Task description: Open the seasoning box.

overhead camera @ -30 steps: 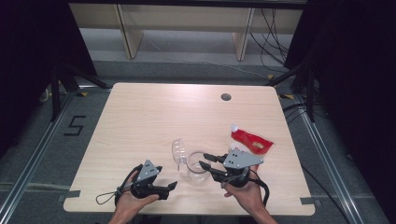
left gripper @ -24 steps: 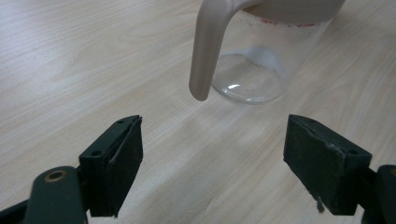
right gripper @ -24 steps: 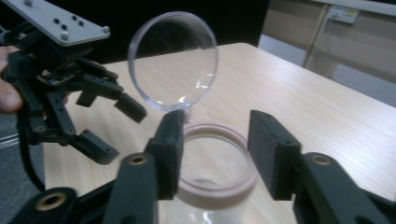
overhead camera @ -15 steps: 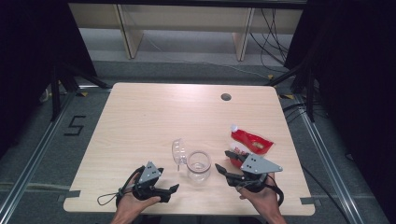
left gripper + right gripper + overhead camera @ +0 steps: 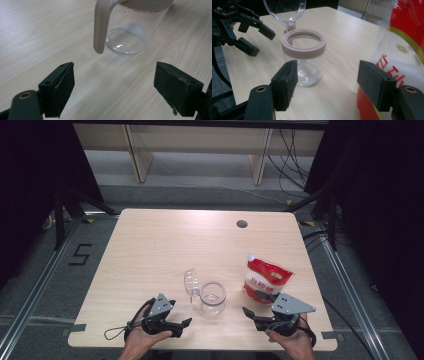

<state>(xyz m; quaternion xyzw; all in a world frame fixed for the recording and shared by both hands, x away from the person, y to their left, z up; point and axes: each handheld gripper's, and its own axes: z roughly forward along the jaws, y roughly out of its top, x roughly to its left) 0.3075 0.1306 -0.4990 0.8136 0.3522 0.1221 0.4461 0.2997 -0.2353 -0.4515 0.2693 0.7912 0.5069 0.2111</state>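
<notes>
The table (image 5: 150, 250) holds a standing red bag (image 5: 266, 279) and an open jar (image 5: 212, 298). My right gripper (image 5: 252, 304), jaws just widened and empty, nears the bag; next I clamp it. My left gripper (image 5: 183, 326) gapes empty beside the jar.

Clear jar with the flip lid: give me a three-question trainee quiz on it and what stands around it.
1. True or false: the lid of the clear jar is swung open.
2. What stands on the table to the right of the jar in the high view? A) a red and white pouch B) a blue bowl C) a metal spoon
3. Does either the left gripper or the right gripper hold anything?

Key
1. True; the lid stands up beside the pinkish rim.
2. A; the red and white pouch stands upright there.
3. No. Both sets of fingers are apart with nothing between them; the right ones have just been opening.
</notes>
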